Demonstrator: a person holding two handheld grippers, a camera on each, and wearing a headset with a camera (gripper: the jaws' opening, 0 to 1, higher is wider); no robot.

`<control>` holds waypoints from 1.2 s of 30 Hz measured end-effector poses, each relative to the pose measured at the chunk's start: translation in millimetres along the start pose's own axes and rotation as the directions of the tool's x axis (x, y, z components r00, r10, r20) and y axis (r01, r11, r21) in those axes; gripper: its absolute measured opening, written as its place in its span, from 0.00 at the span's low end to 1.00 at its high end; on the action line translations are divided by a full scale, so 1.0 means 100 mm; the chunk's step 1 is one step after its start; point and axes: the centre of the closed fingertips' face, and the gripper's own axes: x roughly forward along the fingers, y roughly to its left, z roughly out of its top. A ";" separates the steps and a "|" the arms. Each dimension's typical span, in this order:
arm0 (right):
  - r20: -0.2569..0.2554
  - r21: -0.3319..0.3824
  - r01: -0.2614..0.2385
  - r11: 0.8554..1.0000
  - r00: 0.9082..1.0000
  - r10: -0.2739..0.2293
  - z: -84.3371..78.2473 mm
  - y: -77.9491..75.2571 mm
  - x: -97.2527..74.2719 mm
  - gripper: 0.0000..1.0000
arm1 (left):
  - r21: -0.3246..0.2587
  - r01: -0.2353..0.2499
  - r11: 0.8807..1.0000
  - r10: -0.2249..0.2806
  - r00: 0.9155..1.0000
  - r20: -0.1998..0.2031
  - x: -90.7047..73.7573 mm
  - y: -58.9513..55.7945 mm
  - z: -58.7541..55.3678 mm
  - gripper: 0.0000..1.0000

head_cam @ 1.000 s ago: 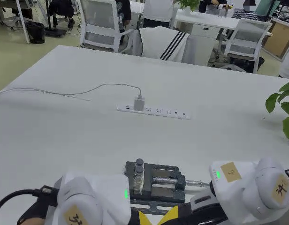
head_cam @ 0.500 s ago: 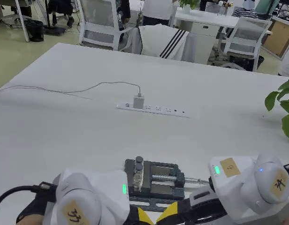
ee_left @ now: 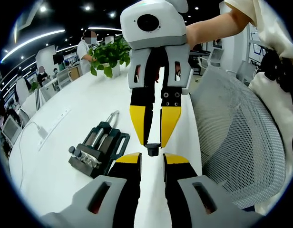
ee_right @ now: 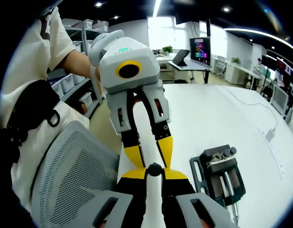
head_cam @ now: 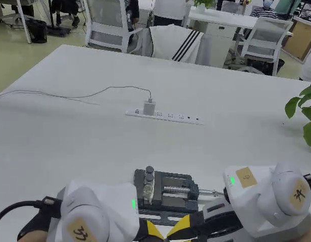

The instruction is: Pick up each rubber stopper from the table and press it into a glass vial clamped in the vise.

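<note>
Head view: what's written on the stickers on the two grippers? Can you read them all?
"33", handwritten, it seems: on the tan sticker on the left gripper.
Too small to read: one handwritten mark on the tan square sticker on the right gripper.
Too blurred to read: a handwritten character on the round sticker, same gripper.

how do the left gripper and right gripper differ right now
The right gripper is shut; the left gripper has its jaws apart. The right gripper holds a small dark rubber stopper; the left gripper holds nothing. Both have white bodies and yellow-tipped jaws and point tip to tip near the black metal vise.
</note>
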 end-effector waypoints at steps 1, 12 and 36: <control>0.001 0.001 0.000 1.000 1.000 0.000 0.00 -0.01 0.00 0.06 | 0.000 -0.005 1.000 0.005 1.000 0.001 0.00 0.01 0.00 0.19; -0.012 0.001 0.003 1.000 1.000 -0.003 -0.03 -0.03 -0.02 0.06 | -0.047 -0.089 0.995 0.090 0.996 0.019 -0.04 0.20 -0.07 0.48; -0.042 -0.002 -0.006 1.000 0.999 0.006 -0.12 -0.05 -0.01 0.05 | -0.294 -0.280 0.914 0.308 0.950 0.050 -0.36 0.55 -0.39 0.99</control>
